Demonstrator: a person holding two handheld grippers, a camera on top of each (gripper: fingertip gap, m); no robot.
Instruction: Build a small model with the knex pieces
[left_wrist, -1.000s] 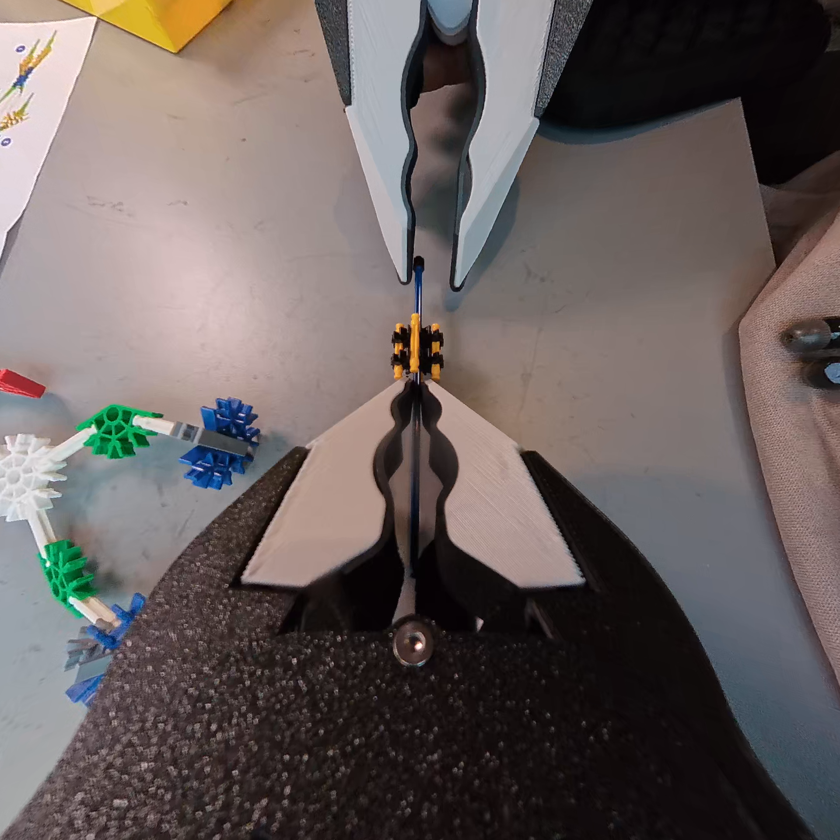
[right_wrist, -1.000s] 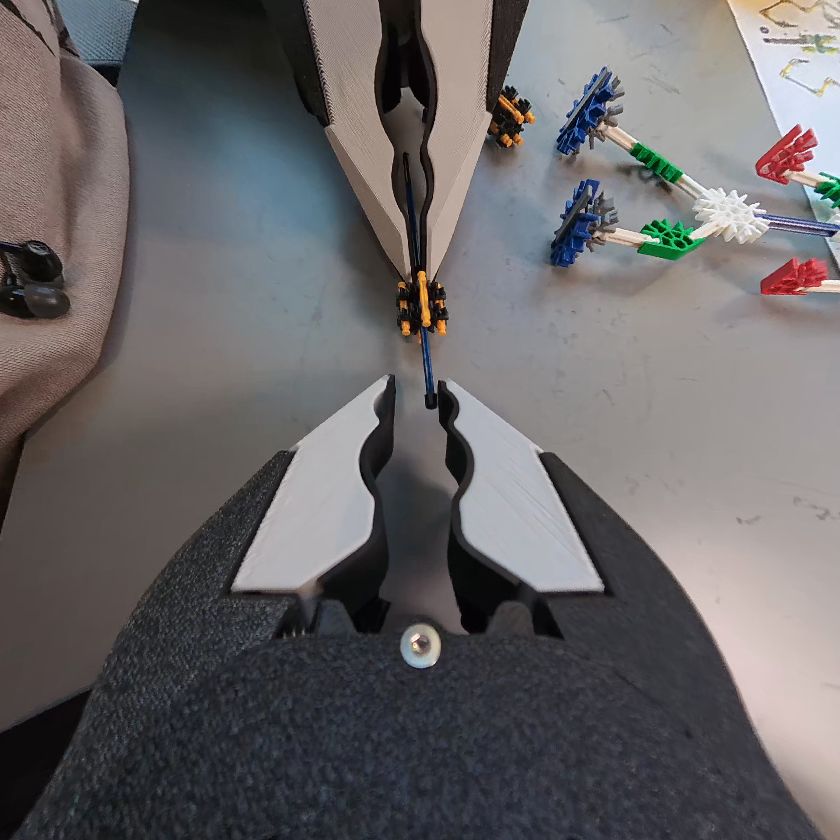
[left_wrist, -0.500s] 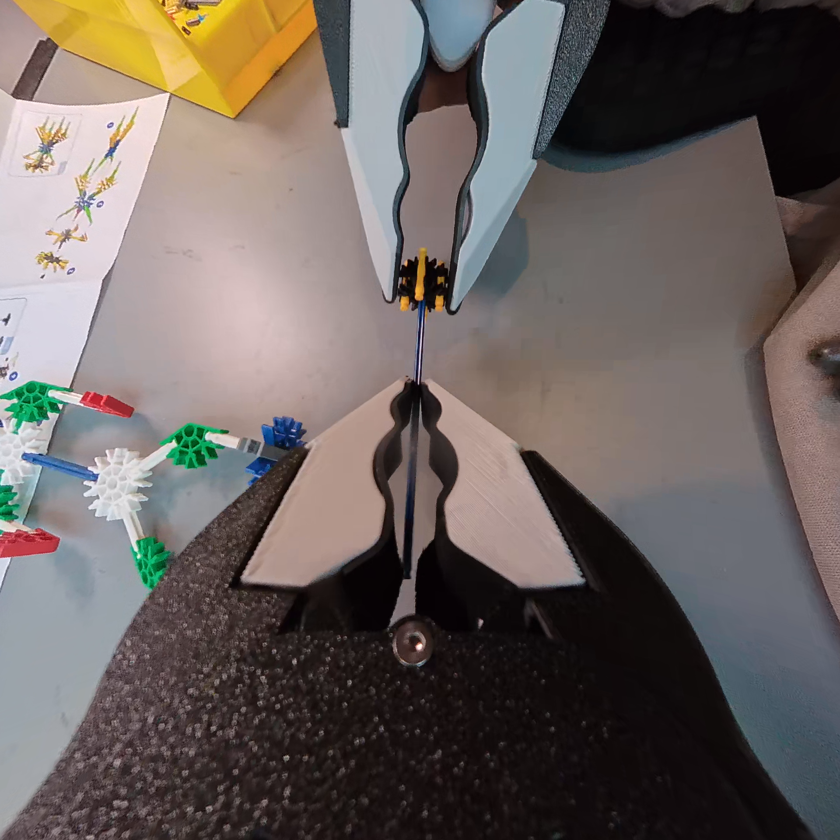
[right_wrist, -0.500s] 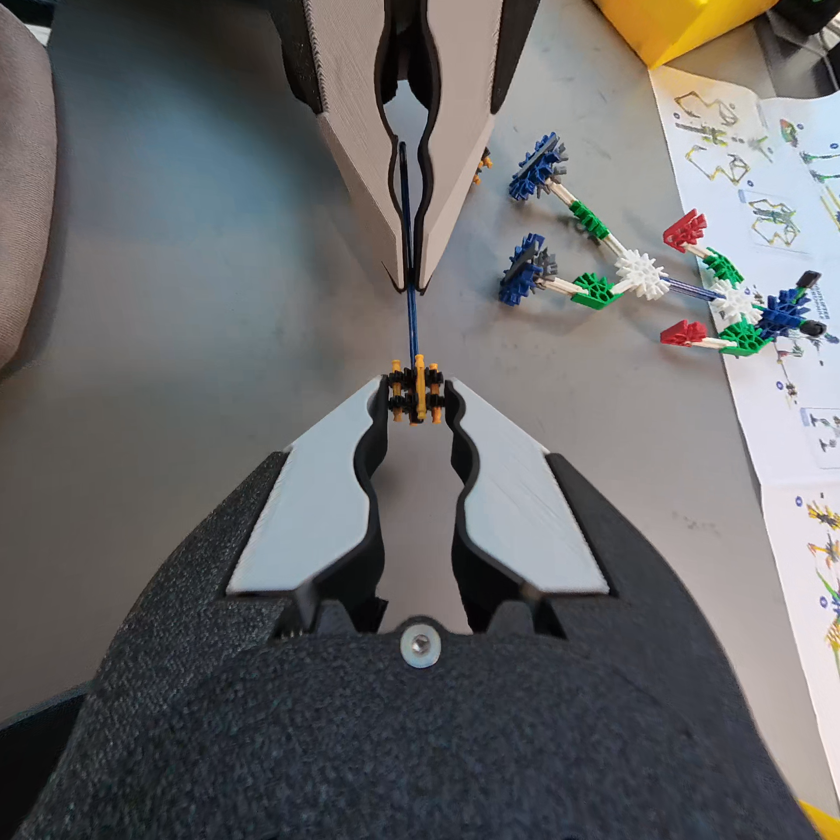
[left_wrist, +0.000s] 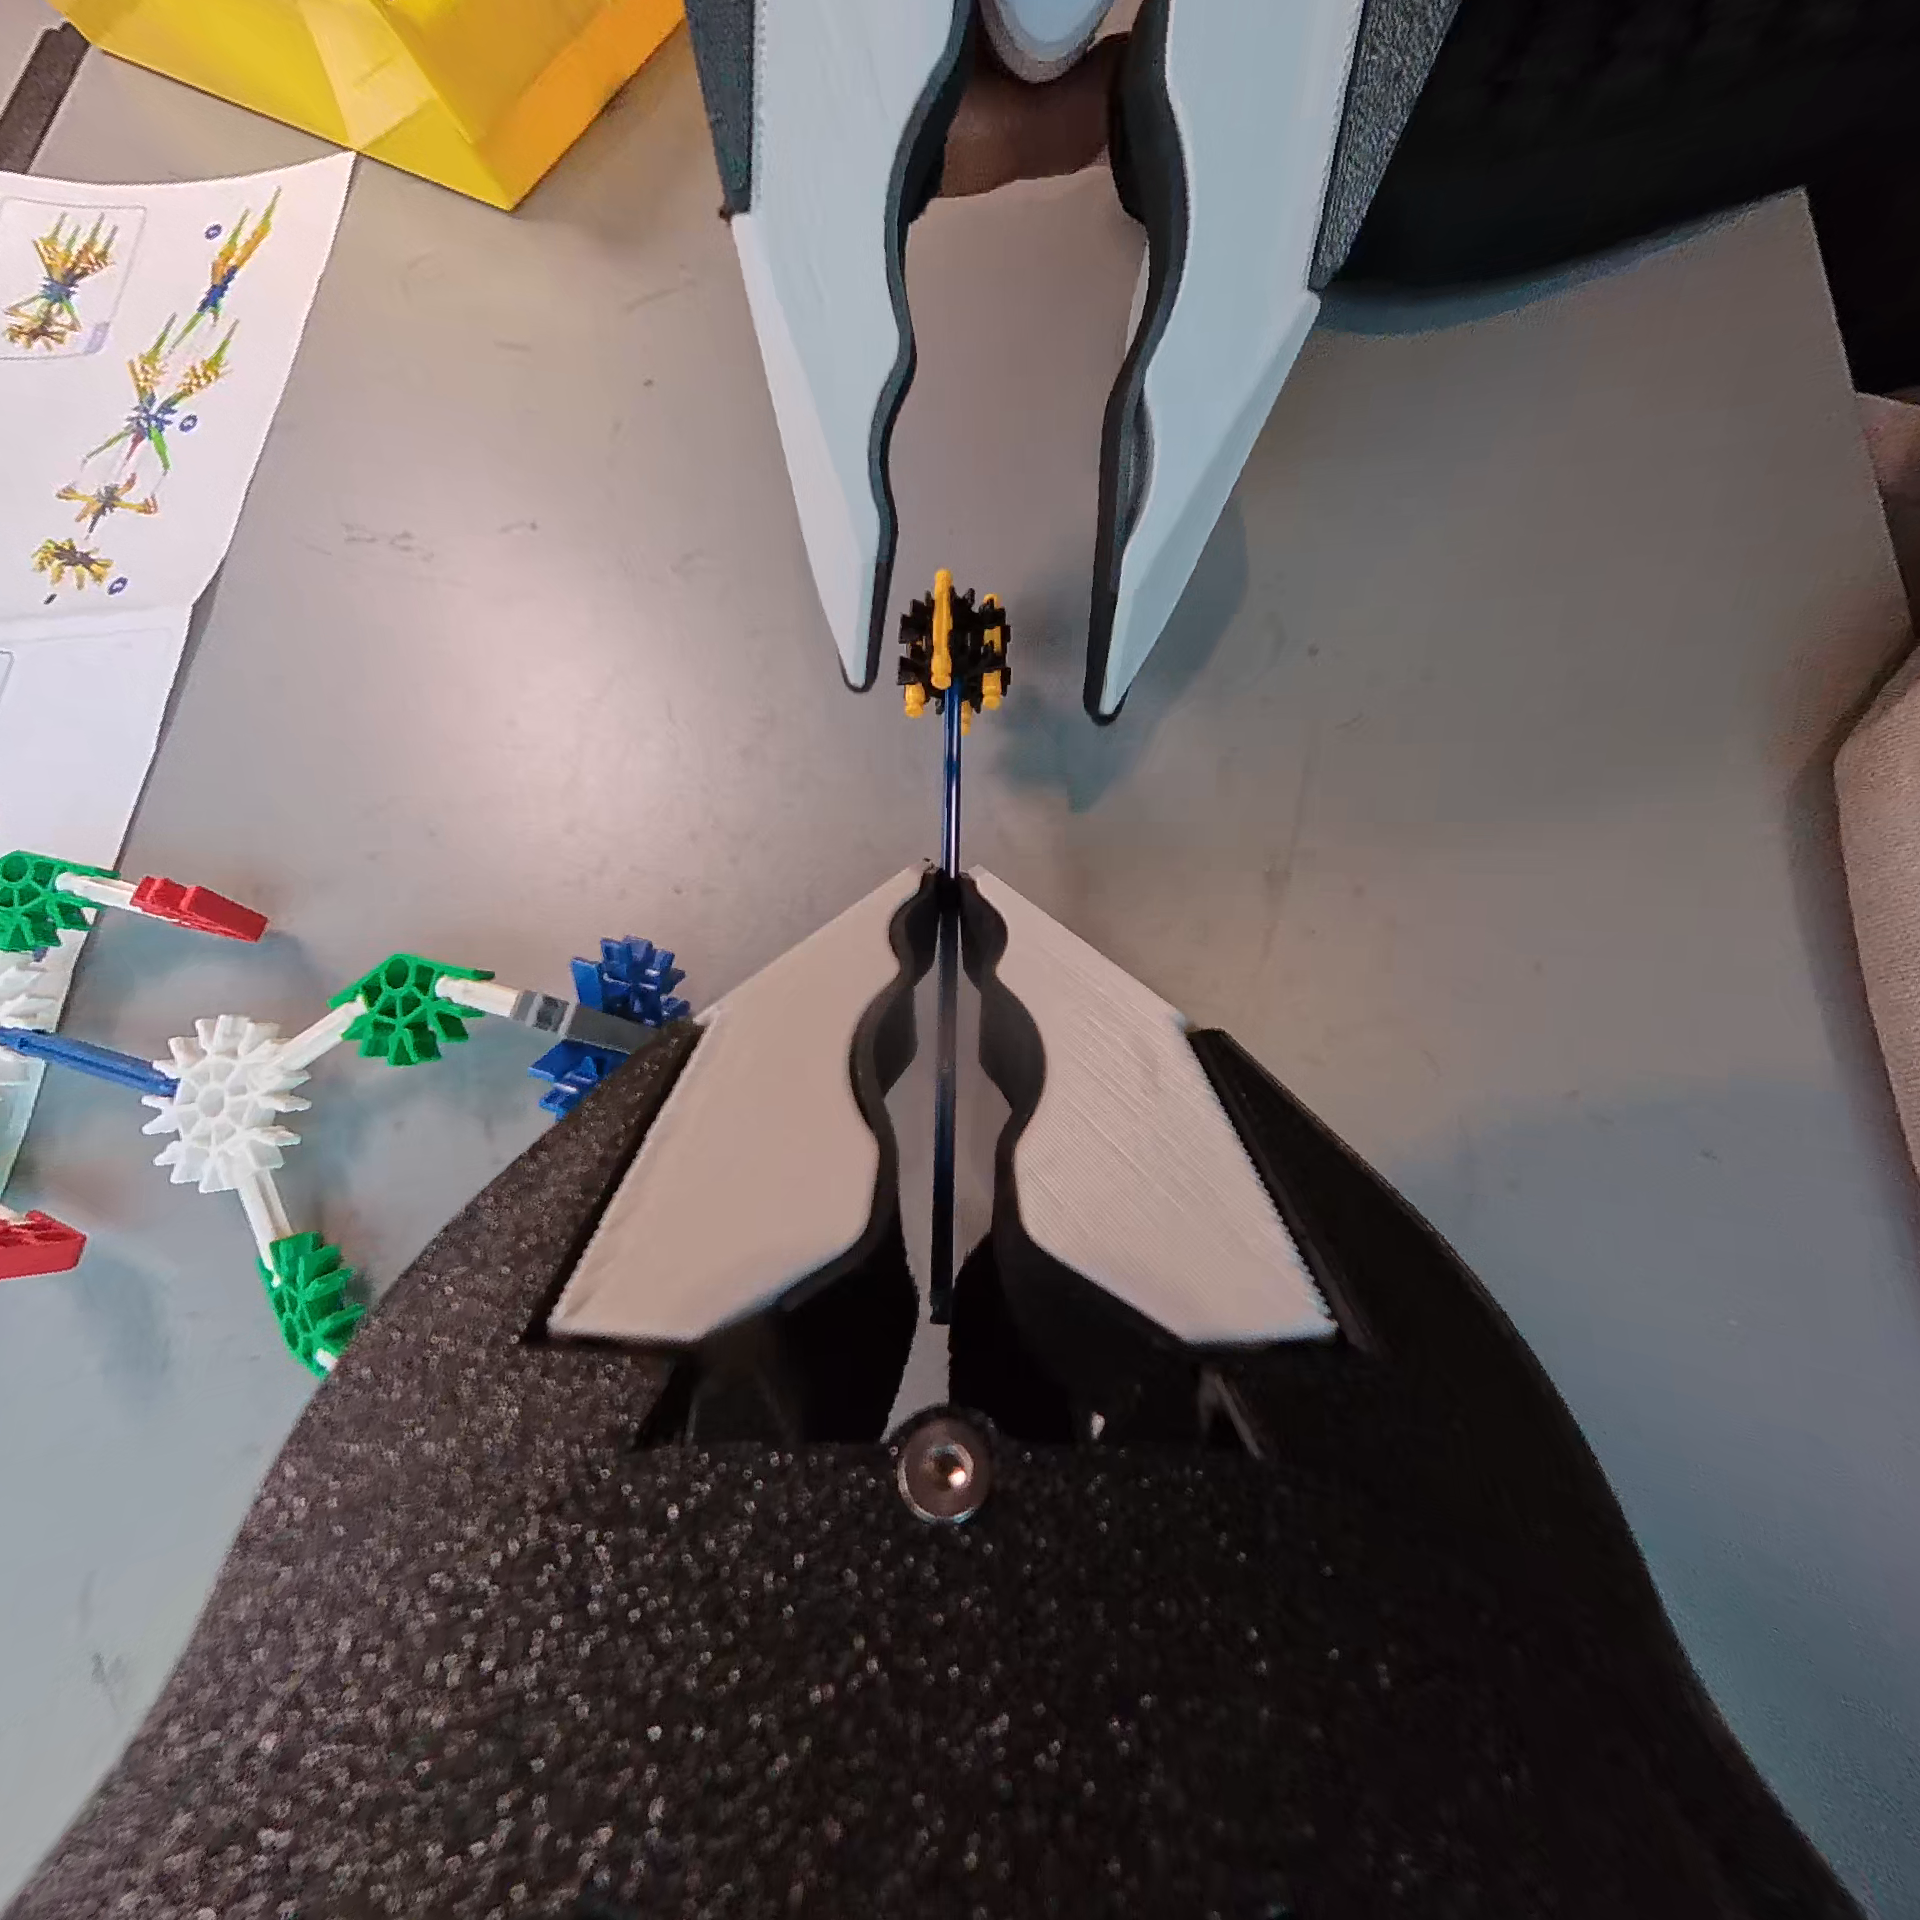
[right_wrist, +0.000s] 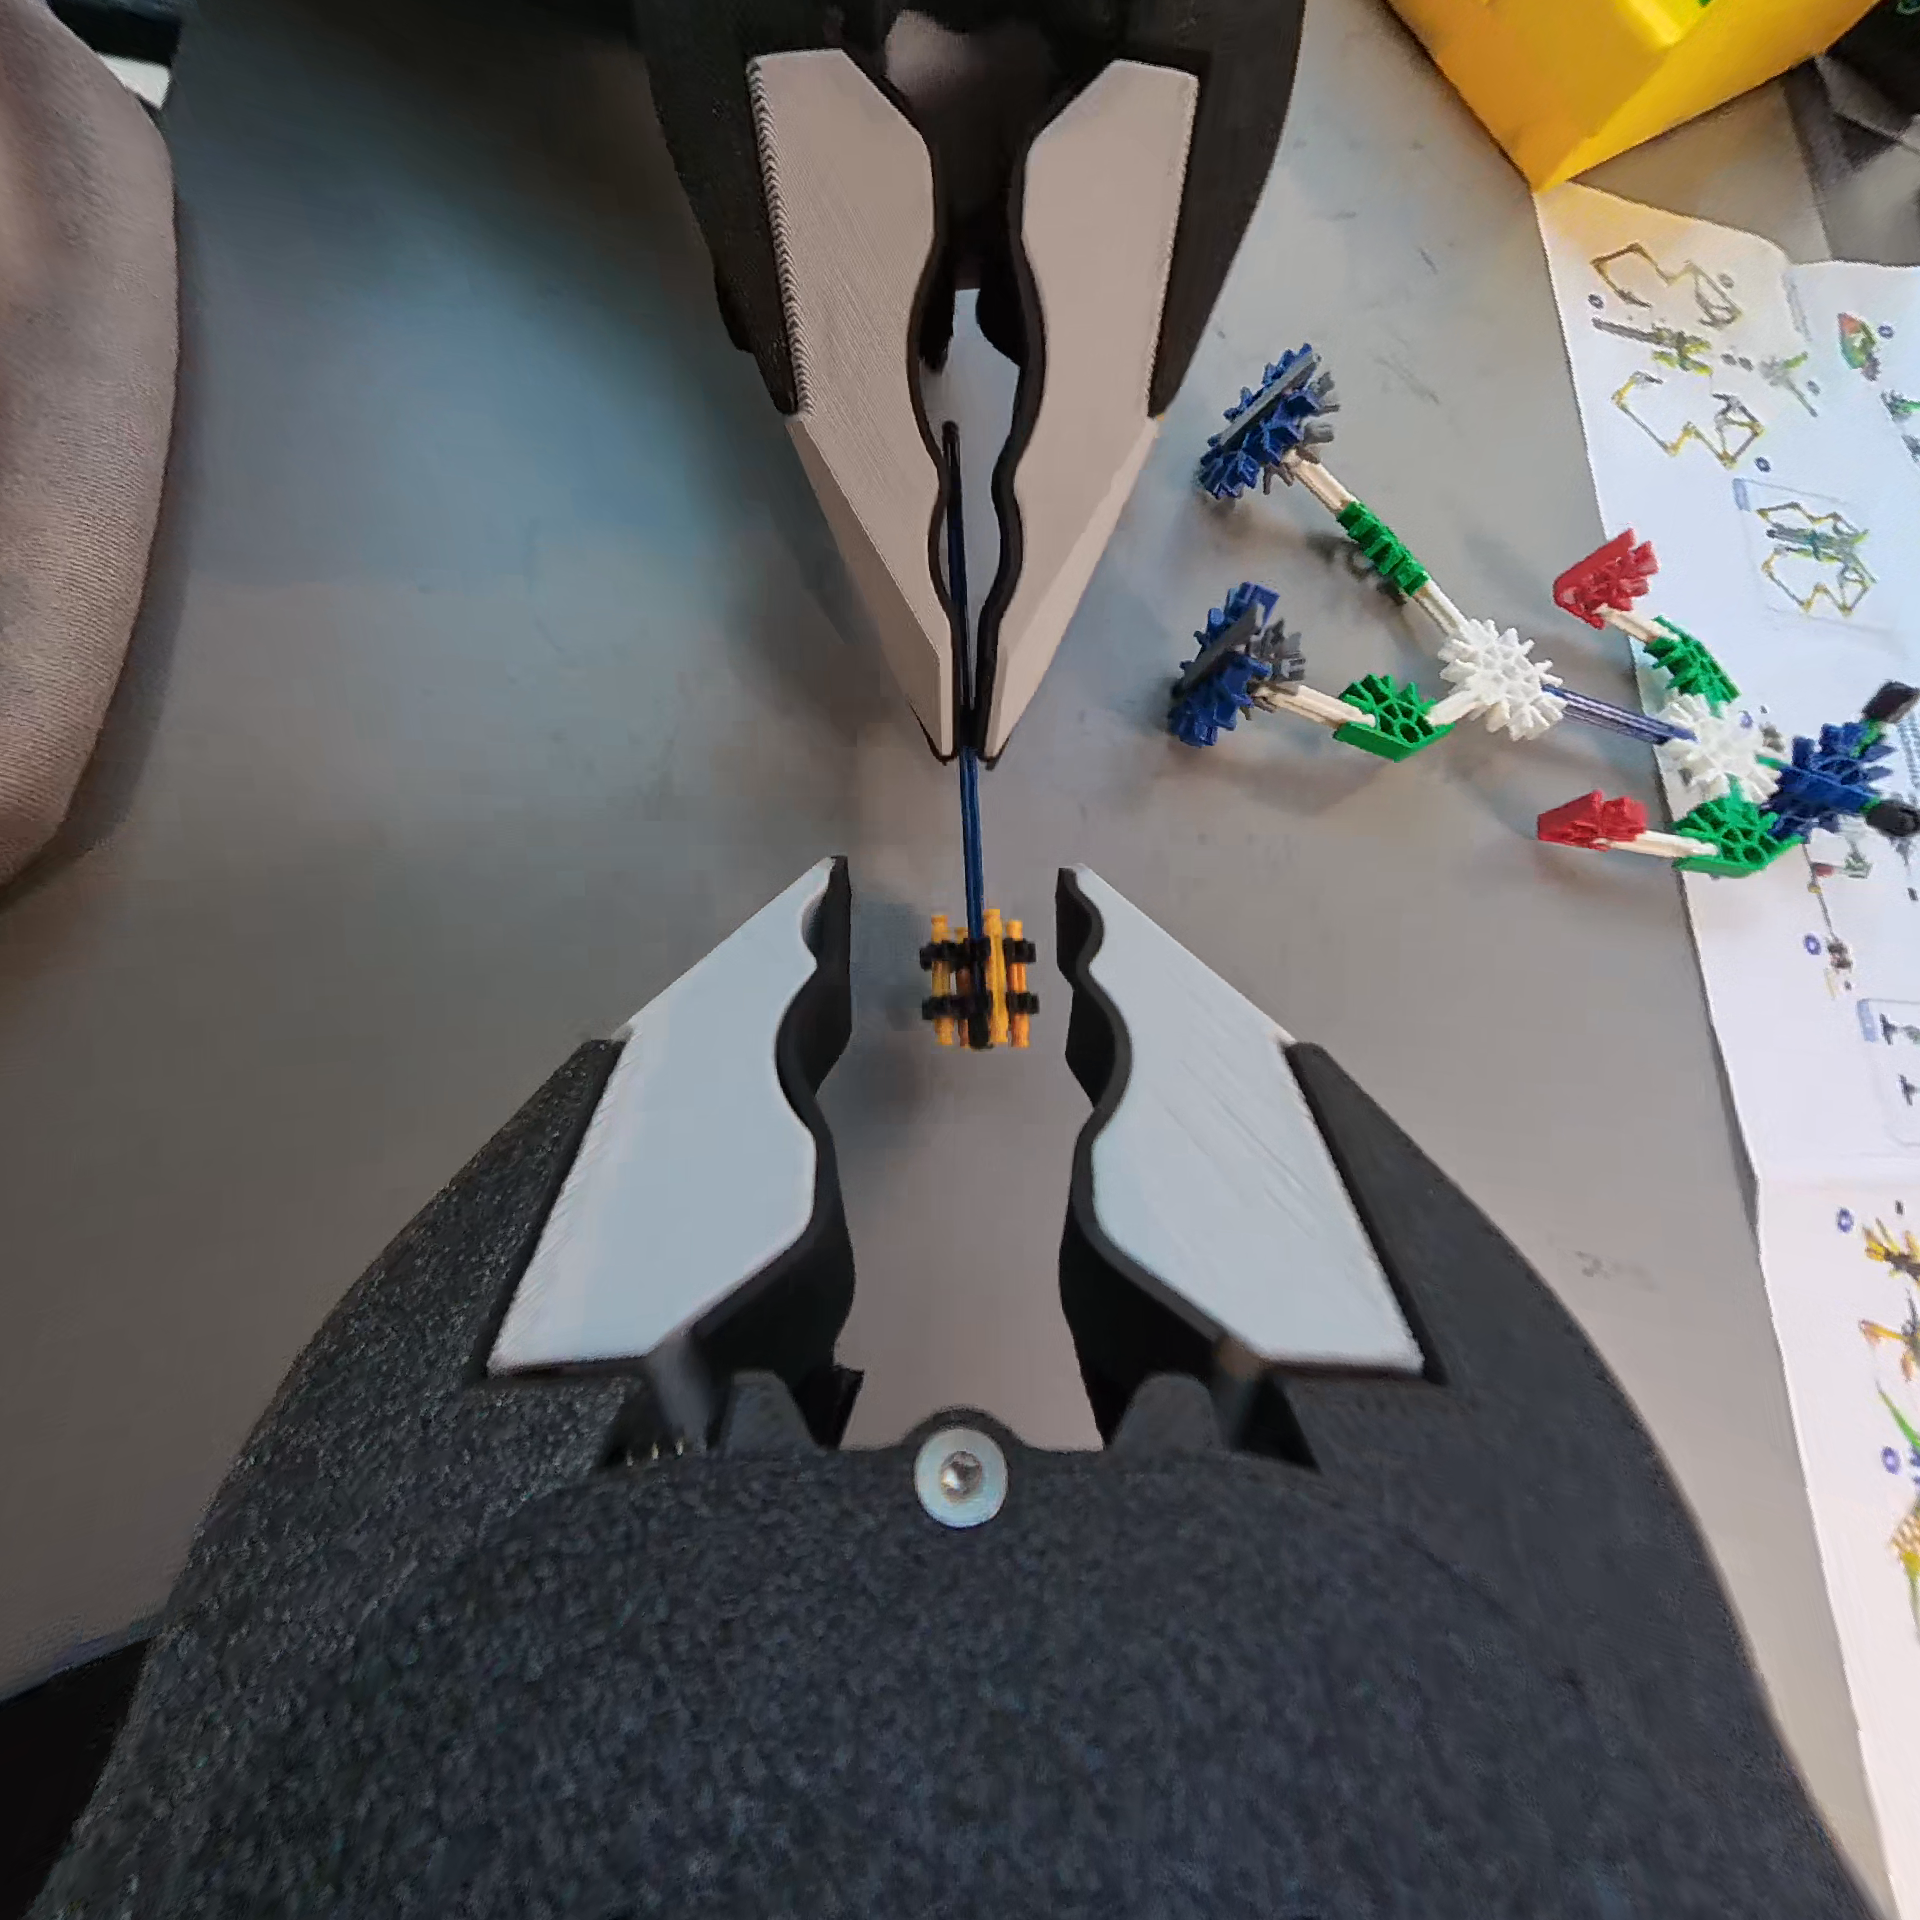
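Left hand-held gripper (left_wrist: 943, 883): fingers pressed together on a thin blue rod (left_wrist: 950, 790), which runs out past the tips.
Rod end: carries a small black-and-yellow toothed wheel (left_wrist: 952, 644), held above the grey tabletop (left_wrist: 1455, 831).
Right hand-held gripper (right_wrist: 954, 883): fingers spread apart, one on each side of the wheel, seemingly not touching it.
Toy model (right_wrist: 1496, 675): blue, green, white and red pieces, lying well off to the side.
Instruction sheet (right_wrist: 1766, 520): beside the model, near a yellow box (left_wrist: 416, 83).
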